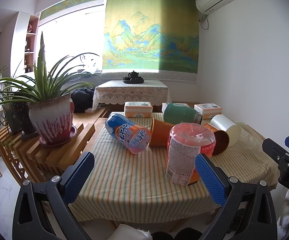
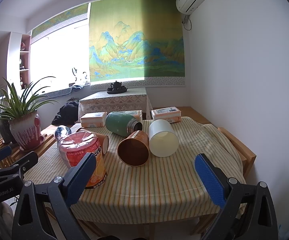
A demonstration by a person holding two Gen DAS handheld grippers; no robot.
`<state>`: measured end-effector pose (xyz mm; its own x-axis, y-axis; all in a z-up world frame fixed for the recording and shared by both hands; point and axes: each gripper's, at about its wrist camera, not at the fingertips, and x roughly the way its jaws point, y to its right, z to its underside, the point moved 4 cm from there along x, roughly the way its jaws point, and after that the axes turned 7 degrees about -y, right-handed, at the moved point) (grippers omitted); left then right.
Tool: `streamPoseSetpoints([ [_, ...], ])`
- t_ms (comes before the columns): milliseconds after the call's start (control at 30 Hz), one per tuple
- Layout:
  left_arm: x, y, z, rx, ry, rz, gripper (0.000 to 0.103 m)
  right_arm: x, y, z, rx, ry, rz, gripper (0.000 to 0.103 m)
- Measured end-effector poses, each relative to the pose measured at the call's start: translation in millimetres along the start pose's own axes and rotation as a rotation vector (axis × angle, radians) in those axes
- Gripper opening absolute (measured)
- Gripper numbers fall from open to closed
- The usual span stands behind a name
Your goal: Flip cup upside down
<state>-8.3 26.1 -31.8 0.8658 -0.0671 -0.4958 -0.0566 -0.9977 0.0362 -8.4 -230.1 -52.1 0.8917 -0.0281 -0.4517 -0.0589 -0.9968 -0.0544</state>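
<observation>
A woven, matt striped cloth [image 2: 164,182] covers the wooden bench [image 2: 242,150], its weave slightly rumpled at the right edge. The orange cup [image 2: 133,150] looks like paper with a dull brown inside, the white cup [image 2: 162,140] smooth and softly glossy, the green flask [image 2: 120,126] matt-coated with a bare metal neck. The fingers [image 2: 209,182] carry blue, finely textured pads on matt black plastic.

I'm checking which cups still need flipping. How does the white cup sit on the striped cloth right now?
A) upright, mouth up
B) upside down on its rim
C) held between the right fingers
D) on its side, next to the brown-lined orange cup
D: the white cup lies on its side beside the orange cup, and the right gripper is open, holding nothing.
</observation>
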Motion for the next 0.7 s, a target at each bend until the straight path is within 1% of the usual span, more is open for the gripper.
streamPoseSetpoints([
  [700,-2.6,-2.7,-2.2,-0.023,0.008,0.003,0.102,1.5,0.7,2.5,0.003,-0.006,-0.003,0.098],
])
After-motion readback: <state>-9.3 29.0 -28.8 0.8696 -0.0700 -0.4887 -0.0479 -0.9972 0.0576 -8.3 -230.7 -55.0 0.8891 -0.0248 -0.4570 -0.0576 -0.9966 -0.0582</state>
